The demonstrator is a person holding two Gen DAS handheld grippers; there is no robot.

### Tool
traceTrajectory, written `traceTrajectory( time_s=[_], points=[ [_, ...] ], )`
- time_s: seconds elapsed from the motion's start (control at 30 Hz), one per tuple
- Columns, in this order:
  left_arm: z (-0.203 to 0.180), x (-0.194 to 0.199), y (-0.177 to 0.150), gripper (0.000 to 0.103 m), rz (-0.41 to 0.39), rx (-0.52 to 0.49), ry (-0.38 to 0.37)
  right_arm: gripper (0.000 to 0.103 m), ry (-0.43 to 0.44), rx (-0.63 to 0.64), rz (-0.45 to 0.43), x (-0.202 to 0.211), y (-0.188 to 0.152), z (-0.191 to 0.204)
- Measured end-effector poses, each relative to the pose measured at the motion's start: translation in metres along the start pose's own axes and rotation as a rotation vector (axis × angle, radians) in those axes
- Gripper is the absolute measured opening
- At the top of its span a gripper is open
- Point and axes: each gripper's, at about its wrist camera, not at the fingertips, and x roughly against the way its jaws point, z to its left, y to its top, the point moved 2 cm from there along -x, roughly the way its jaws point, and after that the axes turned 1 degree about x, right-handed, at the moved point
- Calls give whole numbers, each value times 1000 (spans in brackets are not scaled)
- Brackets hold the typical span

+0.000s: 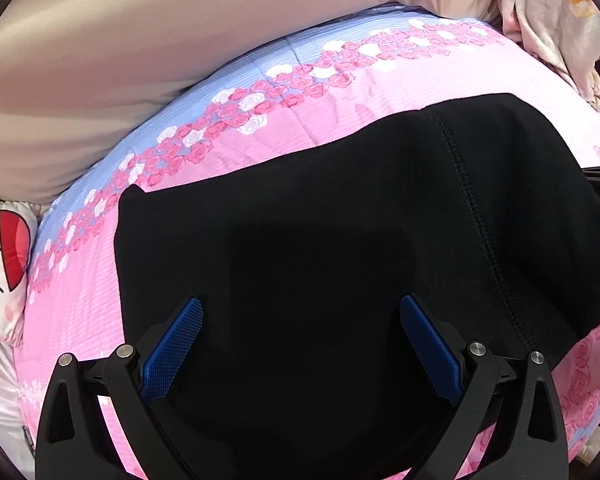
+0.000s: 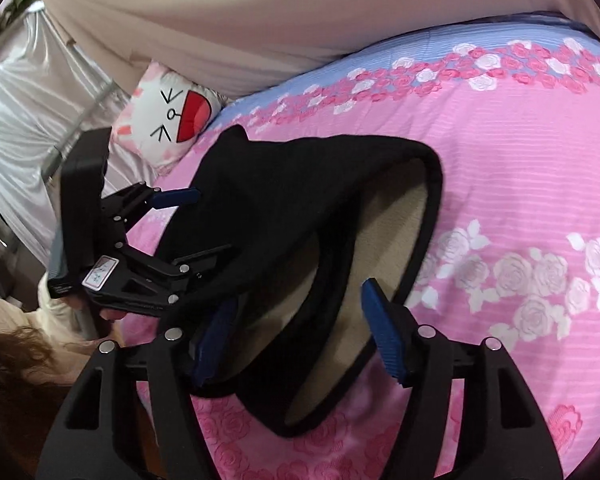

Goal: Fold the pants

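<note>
Black pants lie spread on a pink rose-print bedspread. My left gripper hovers over the near part of them, its blue pads wide apart and open, gripping nothing. In the right wrist view the pants are doubled over, and their cream fleece lining shows inside the waist opening. My right gripper is open astride that waist edge; the left pad is against the black cloth and the right pad stands clear of it. The left gripper is open at the pants' left edge.
The bedspread covers the bed. A beige cloth hangs along the far side. A cartoon-face pillow lies at the left end, also seen as the pillow. A person's hair and cream sleeve are at lower left.
</note>
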Motion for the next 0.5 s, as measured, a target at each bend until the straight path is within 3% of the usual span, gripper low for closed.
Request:
traceTrajectory(
  time_s=[0.03,0.1,0.23,0.33,0.43,0.5],
  points=[
    [0,0,0,98,-2,-1,-2,23,-19,-12,5,-3,3,-1],
    [2,1,3,98,-10,-5,6,8,4,-25,-10,0,8,1],
    [8,13,11,98,-56,-22,46,8,-9,-52,-141,49,8,10],
    [6,-2,6,98,-28,-28,36,9,-97,-130,-78,29,-16,-22],
    [4,-13,2,98,-63,-24,35,14,14,-275,-127,26,-31,-48],
    [12,-3,5,98,-62,-9,27,17,-81,-265,-209,57,-32,-39]
  ],
)
